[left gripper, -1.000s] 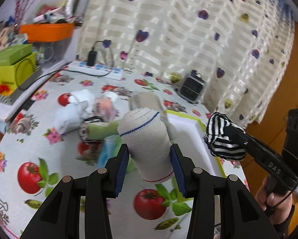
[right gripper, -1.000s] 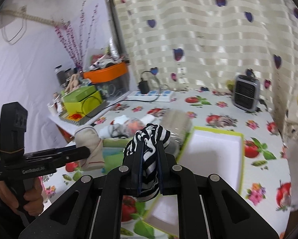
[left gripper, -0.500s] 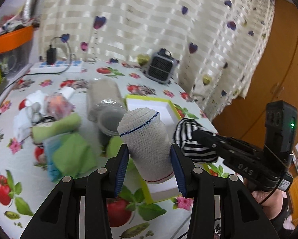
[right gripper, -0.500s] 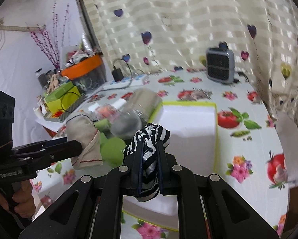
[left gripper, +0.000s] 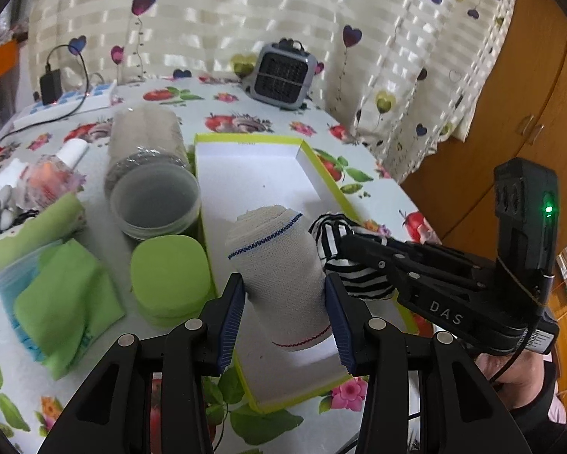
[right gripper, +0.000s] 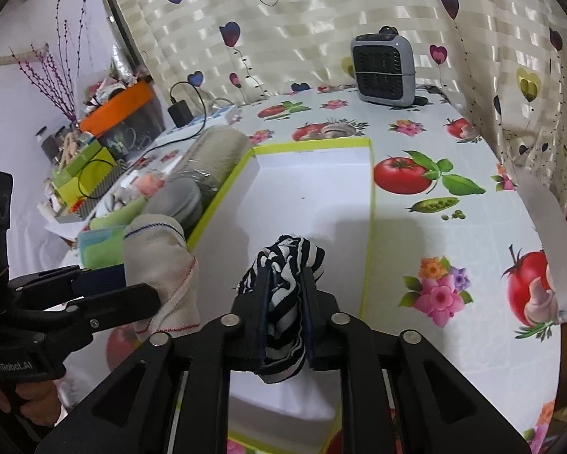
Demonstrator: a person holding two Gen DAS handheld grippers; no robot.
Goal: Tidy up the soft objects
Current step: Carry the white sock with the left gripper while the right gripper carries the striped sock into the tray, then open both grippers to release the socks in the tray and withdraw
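Two hand-held grippers hang side by side over a shallow white box (left gripper: 253,174) with a lime-green rim, each carrying a rolled piece of fabric. The left gripper (left gripper: 285,295) pinches a beige rolled sock (left gripper: 279,272), trimmed with blue stitching near its top and a red line near its base, its blue pads pressed against both sides of the roll. The right gripper (right gripper: 285,299) has a black-and-white striped sock (right gripper: 283,283) between its fingers; its jaws have just been opening, though the striped cloth sits between the pads and appears lightly gripped. From the left wrist view the two bundles are just beside each other above the near end of the box, the striped one to the right. The box lies on a table (right gripper: 454,234) covered with a cloth printed with tomatoes and flowers. To the left of the box sit a round lime-green sponge (left gripper: 170,276), a clear plastic tub (left gripper: 154,200), a wrapped grey roll (left gripper: 143,132) and folded green cloths (left gripper: 64,302). A small grey heater (right gripper: 383,68) stands at the far edge before a heart-patterned curtain (right gripper: 321,19). A power strip (left gripper: 67,102) with a plugged charger lies at the far left.
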